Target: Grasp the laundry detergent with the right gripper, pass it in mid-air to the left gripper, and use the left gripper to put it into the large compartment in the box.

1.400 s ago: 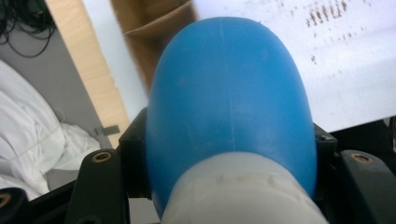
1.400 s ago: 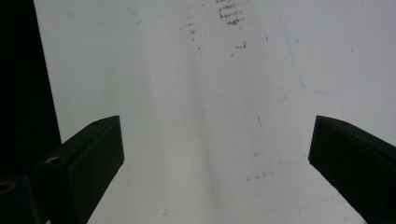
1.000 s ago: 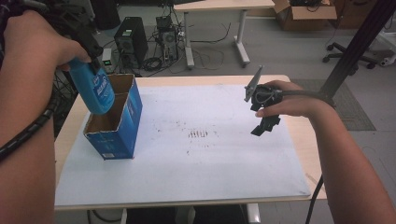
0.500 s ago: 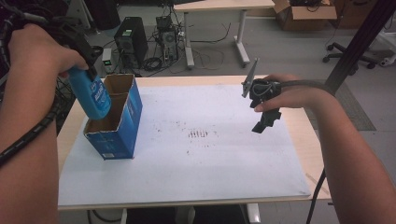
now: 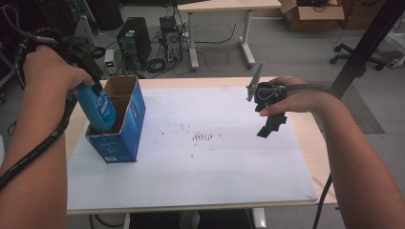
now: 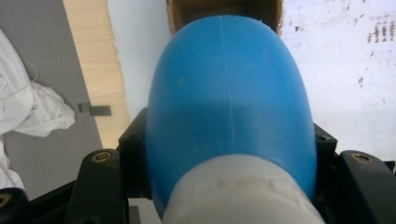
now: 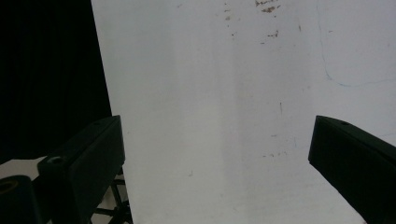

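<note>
Nearest to us, our two forearms come in from the bottom of the high view. Our right gripper hangs above the right part of the white sheet that covers the table; in the right gripper view its jaws stand spread wide, with nothing but the stained sheet between them.

Farther in and to the left, our left gripper pinches a blue bottle by its upper part; in the left gripper view the blue bottle sits squeezed between the jaws, its white cap nearest the camera and its rounded bottom pointing away toward brown cardboard. In the high view the bottle's long axis tilts: cap end up and to the left under our hand, bottom end down and to the right, dipping into the near compartment of the open blue box. Its lower end is hidden behind the box wall, so we cannot tell whether it touches the floor of the box. The box stands upright on the sheet's left edge.

Beyond the table we see a computer tower, loose cables, another table's legs and an office chair.
</note>
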A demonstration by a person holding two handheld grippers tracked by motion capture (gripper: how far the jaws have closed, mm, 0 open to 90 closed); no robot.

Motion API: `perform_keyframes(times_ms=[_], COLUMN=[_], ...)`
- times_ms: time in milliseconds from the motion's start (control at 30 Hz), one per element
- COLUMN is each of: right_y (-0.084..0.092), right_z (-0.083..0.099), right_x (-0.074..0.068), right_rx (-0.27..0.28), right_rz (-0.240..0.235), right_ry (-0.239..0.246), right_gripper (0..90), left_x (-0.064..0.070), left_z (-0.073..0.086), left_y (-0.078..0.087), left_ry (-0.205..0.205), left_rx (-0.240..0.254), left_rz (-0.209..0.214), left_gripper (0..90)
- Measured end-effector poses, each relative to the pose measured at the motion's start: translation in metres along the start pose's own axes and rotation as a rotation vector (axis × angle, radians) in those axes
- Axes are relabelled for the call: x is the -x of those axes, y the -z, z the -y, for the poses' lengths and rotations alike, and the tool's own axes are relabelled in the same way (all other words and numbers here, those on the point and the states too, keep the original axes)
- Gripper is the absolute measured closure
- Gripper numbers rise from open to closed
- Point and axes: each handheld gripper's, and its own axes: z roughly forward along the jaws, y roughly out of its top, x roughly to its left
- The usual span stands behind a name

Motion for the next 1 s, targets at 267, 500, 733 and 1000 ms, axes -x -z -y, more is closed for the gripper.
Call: perform_keyframes(times_ms=[267, 500, 733, 1000], right_y=[-0.003, -0.004, -0.004, -0.006], right_z=[-0.003, -0.006, -0.006, -0.005], right_x=[0.0, -0.001, -0.001, -0.002], right_rx=[0.003, 0.019, 0.021, 0.03], right_rz=[0.002, 0.023, 0.025, 0.021], right_ry=[0.007, 0.024, 0.025, 0.02], right_gripper=[4.0, 3.8, 3.9, 3.9], left_x=[0.004, 0.008, 0.008, 0.011], left_z=[-0.002, -0.005, -0.007, -0.009], left_y=[-0.023, -0.047, -0.062, -0.089], left_ry=[-0.004, -0.016, -0.007, -0.019], left_rx=[-0.017, -0.027, -0.038, -0.04], left_rz=[0.006, -0.008, -0.016, -0.015], left_gripper=[38.3, 38.3, 38.3, 38.3])
